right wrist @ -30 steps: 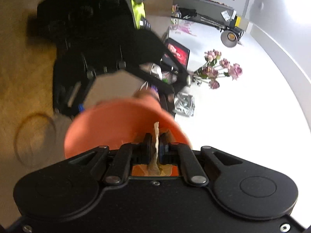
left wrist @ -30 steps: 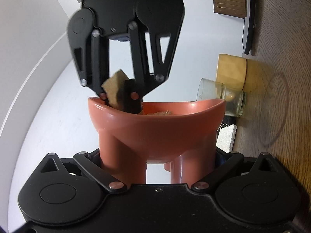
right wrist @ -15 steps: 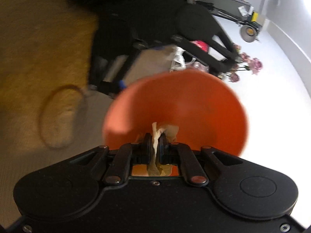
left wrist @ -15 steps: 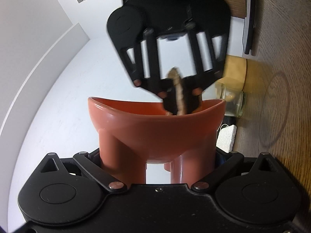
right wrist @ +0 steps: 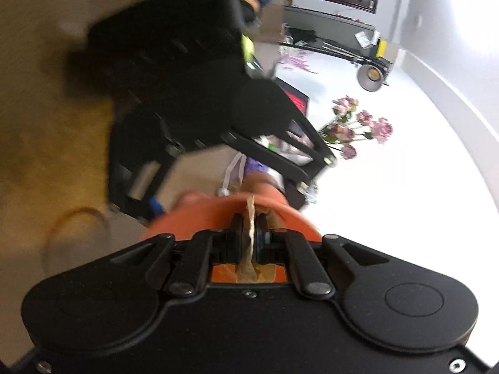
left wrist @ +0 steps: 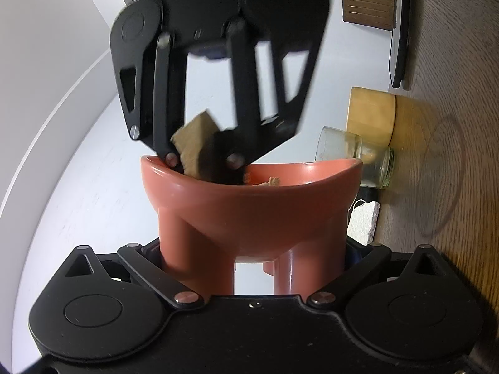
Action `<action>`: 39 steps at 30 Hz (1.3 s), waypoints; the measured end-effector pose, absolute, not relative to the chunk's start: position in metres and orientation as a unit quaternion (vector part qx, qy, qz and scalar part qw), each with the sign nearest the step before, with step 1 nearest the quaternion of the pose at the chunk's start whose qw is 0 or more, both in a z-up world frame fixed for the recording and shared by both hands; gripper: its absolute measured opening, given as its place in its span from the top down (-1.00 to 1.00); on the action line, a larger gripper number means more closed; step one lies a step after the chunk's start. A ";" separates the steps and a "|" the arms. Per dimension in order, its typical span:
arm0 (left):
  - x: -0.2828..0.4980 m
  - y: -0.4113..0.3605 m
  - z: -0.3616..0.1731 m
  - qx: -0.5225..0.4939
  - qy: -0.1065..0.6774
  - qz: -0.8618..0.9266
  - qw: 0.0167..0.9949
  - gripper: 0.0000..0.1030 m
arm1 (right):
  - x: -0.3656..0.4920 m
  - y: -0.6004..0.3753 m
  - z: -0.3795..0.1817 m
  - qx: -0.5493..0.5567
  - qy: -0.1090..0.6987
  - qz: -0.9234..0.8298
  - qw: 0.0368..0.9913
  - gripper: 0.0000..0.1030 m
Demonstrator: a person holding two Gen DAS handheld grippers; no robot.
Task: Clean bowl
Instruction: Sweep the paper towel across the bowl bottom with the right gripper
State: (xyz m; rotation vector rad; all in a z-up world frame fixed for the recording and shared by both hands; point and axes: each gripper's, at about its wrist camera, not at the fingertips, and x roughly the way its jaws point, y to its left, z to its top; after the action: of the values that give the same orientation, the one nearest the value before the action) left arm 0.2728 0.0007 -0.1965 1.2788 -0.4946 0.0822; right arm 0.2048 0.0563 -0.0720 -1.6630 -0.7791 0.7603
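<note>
A terracotta bowl [left wrist: 249, 205] on stubby legs fills the middle of the left wrist view. My left gripper [left wrist: 252, 249] is shut on it, one finger on each side of the legs. My right gripper [left wrist: 215, 168] comes down from above with its tips inside the bowl at the left rim, shut on a brown cloth [left wrist: 195, 143]. In the right wrist view the cloth [right wrist: 249, 227] stands pinched between the shut fingers of the right gripper [right wrist: 251, 222], pressed into the bowl [right wrist: 199, 218]. The left gripper [right wrist: 199, 118] is a dark blur behind it.
A glass jar [left wrist: 358, 159], a wooden block [left wrist: 371, 115] and a white sponge [left wrist: 365, 221] sit behind the bowl beside a wooden tabletop [left wrist: 452, 155]. A dark flat device [left wrist: 400, 31] lies further back. Pink flowers [right wrist: 358, 127] and a lamp [right wrist: 371, 76] show past the right gripper.
The right gripper swept the cloth from the bowl's left rim across to the right of middle, then back to the left rim. The bowl and left gripper stayed put.
</note>
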 end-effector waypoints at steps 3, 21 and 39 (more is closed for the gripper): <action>0.273 0.000 -0.196 0.590 -0.228 0.038 0.773 -0.89 | 0.217 0.051 -0.065 -0.702 -0.328 0.303 0.556 0.85; 0.271 -0.001 -0.197 0.590 -0.228 0.038 0.773 -0.89 | 0.197 -0.012 -0.114 -0.708 -0.278 0.358 0.541 0.85; 0.273 -0.004 -0.198 0.590 -0.228 0.038 0.773 -0.89 | 0.240 0.007 -0.084 -0.736 -0.315 0.241 0.550 0.85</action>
State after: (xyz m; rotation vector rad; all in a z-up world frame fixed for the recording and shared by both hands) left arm 0.2728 -0.0043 -0.1981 1.2789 -0.4945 0.0829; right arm 0.2402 0.0075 -0.0842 -1.7414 -0.7447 0.5706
